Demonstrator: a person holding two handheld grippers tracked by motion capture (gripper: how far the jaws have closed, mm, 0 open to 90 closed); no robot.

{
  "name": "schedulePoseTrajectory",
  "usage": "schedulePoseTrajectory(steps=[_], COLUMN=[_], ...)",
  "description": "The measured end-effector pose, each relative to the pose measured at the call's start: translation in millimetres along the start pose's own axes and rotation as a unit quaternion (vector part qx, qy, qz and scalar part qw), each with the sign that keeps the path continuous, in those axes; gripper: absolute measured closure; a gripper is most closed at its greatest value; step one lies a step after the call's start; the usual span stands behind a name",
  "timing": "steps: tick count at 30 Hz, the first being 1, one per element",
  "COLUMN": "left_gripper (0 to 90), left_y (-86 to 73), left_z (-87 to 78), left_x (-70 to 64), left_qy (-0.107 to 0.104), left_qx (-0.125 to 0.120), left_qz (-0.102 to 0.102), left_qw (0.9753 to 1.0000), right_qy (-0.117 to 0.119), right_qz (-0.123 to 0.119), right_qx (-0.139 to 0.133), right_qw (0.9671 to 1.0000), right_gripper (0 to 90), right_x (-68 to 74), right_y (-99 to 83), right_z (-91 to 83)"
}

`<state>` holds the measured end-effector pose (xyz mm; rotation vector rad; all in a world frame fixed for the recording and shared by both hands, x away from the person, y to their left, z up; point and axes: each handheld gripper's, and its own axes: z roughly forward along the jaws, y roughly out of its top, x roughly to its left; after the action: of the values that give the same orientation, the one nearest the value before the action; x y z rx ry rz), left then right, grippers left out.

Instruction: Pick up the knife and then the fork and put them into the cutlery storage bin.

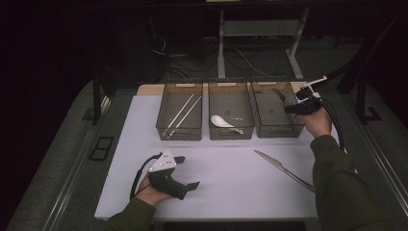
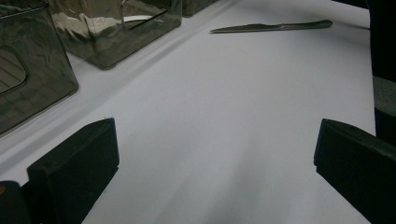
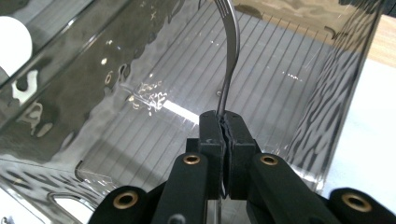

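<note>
My right gripper (image 3: 223,122) is shut on the handle of a metal fork (image 3: 230,51), holding it over the rightmost of three smoky clear bins (image 3: 154,121). From above, the right gripper (image 1: 294,107) hovers at that bin (image 1: 275,126), with the fork (image 1: 280,94) reaching into it. My left gripper (image 1: 187,173) rests low over the white mat (image 1: 231,183) at the front left, open, with nothing between its fingers (image 2: 77,163). A table knife (image 1: 284,170) lies on the mat at the right; in the left gripper view the knife (image 2: 271,27) lies far ahead.
The left bin (image 1: 179,129) holds chopsticks (image 1: 183,113). The middle bin (image 1: 231,131) holds a white spoon (image 1: 222,122). All three stand in a row at the mat's far edge. Dark floor, cables and table legs lie beyond.
</note>
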<state>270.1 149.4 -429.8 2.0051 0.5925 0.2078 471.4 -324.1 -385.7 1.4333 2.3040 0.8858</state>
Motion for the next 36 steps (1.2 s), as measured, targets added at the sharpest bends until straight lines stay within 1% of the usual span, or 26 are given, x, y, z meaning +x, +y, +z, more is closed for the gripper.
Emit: schedulePoseTrajectory(steps=[4,5,8,9,11,14,16,17,19,21,24,26,27,30,33,36], left_gripper=[0.0,0.0,0.0,0.0,0.0,0.0,0.0,0.0,0.0,0.0,0.0,0.0,0.0,0.0,0.0,0.0], left_y=[-0.1,0.1,0.1,0.1,0.2,0.3,0.4,0.4,0.3,0.4,0.6,0.8,0.8,0.8,0.8,0.9], left_z=[0.0,-0.3,-0.5,-0.6,-0.6,-0.4,-0.4,-0.4,-0.3,-0.4,-1.1,-0.9,-0.7,-0.3,-0.4,-0.6], left_x=[0.0,0.1,0.2,0.1,0.0,-0.1,-0.1,-0.1,-0.1,-0.2,-0.4,-0.4,-0.6,-1.3,-1.5,-1.5], left_qy=[0.000,0.000,0.000,0.000,0.000,0.000,0.000,0.000,0.000,0.001,0.002,0.002,0.002,0.002,0.003,0.003], left_qx=[0.000,0.002,0.001,0.001,0.002,0.002,0.002,0.002,0.002,0.002,0.002,0.002,0.002,0.001,0.002,-0.001], left_qz=[0.000,0.001,0.000,0.000,0.001,0.002,0.002,0.002,0.001,0.002,0.002,0.002,0.001,0.002,0.002,0.001], left_qw=[1.0000,1.0000,1.0000,1.0000,1.0000,1.0000,1.0000,1.0000,1.0000,1.0000,1.0000,1.0000,1.0000,1.0000,1.0000,1.0000], right_qy=[-0.001,-0.001,0.005,0.004,0.012,0.017,0.020,0.023,0.030,0.033,0.051,0.061,0.061,0.071,0.072,0.075], right_qz=[-0.005,-0.010,-0.007,-0.009,-0.006,-0.005,0.000,-0.001,0.005,0.002,0.004,0.001,-0.003,-0.012,-0.024,-0.031], right_qx=[0.007,0.006,0.009,0.007,0.001,-0.006,-0.012,-0.016,-0.021,-0.024,-0.041,-0.051,-0.054,-0.061,-0.062,-0.066], right_qw=[1.0000,0.9999,0.9999,0.9999,0.9999,0.9998,0.9997,0.9996,0.9993,0.9991,0.9979,0.9968,0.9967,0.9955,0.9952,0.9945], right_gripper=[87.5,87.2,85.5,83.7,78.8,72.2,68.4,65.1,58.5,53.0,51.7,49.4,47.9,44.5,41.3,37.4], right_x=[3.3,3.9,5.5,6.1,6.3,7.1,7.6,7.8,9.2,11.3,13.9,16.6,18.6,24.5,30.9,37.8], right_y=[0.9,1.2,0.9,0.8,0.8,1.0,0.6,0.0,-1.5,-3.4,-7.6,-10.6,-12.3,-17.5,-23.2,-28.7], right_z=[3.6,4.7,6.8,7.0,6.0,3.3,0.7,-0.9,-4.5,-8.8,-19.0,-26.4,-30.5,-41.2,-51.3,-60.2])
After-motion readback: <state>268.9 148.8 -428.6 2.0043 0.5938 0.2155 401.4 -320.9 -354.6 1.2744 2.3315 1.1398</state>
